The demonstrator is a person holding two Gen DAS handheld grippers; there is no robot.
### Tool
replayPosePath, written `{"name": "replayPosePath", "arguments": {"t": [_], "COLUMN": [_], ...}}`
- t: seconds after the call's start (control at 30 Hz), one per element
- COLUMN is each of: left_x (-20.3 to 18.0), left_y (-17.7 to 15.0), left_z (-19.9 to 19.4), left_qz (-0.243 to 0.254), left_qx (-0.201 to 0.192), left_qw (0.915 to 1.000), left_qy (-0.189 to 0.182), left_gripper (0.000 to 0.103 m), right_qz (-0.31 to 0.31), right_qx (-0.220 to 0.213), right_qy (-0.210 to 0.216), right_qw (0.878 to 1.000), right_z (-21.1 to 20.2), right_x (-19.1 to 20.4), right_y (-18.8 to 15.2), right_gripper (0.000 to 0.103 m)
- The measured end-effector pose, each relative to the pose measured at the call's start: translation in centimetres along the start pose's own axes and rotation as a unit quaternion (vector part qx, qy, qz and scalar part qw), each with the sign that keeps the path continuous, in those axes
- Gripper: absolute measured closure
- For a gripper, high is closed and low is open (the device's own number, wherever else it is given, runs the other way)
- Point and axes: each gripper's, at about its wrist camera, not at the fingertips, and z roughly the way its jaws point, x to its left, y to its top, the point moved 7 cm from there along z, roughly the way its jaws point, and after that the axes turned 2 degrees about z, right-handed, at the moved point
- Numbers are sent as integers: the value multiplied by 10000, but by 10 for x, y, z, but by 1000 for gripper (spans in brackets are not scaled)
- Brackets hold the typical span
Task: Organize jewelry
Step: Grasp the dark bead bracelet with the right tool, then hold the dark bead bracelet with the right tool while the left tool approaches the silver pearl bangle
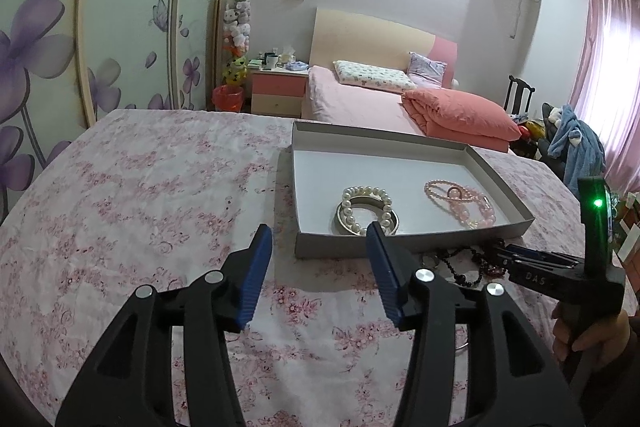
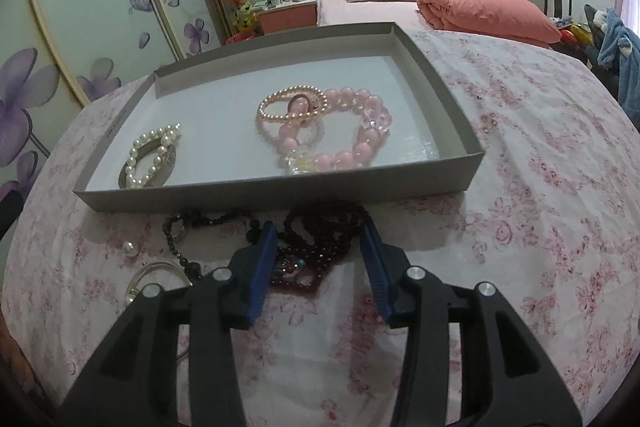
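The right gripper [image 2: 319, 233], jaws wide and empty, hovers over the dark bead strands [image 2: 320, 243] heaped on the desk just near of the tray [image 2: 280, 193]; it should lower, pinch one strand cleanly, avoiding snags, while the left gripper [image 1: 319, 233] waits wide apart.

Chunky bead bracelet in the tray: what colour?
Pale pink chunky bead bracelet, clearest in the right wrist view.
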Motion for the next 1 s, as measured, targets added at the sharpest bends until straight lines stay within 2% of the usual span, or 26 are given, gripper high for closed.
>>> {"name": "replayPosePath", "arguments": {"t": [0.13,0.2,0.27,0.3,0.43,0.63,0.8,0.9,1.0], "left_x": [0,-2,-4,-6,-13,-30,-54,-76,-97], "left_y": [-2,-4,-5,-5,-7,-15,-25,-36,-49], "left_z": [0,0,-1,-1,-1,1,6,13,24], "left_qz": [-9,2,20,31,84,289,546,812,1102], "left_qx": [24,41,56,68,106,257,469,734,1049], "left_qw": [10000,10000,10000,9999,9997,9984,9955,9905,9843], "left_qy": [-9,-34,-64,-89,-190,-406,-623,-835,-890], "left_gripper": [51,50,49,49,46,40,22,13,11], "right_qz": [-124,-158,-211,-237,-273,-45,114,113,159], "right_qx": [7,6,14,19,18,-31,-46,-44,-41], "right_qy": [-87,-104,-74,-80,-102,-383,-383,-369,-312], "right_qw": [9999,9998,9997,9997,9996,9993,9992,9992,9994], "right_z": [0,0,-2,-3,-9,-18,-21,-21,-21], "right_x": [3,2,2,1,-5,-33,-46,-48,-51], "right_y": [-1,-2,-3,-4,-10,-14,-16,-17,-17], "right_gripper": [60,68,86,89,90,91,92,92,92]}}
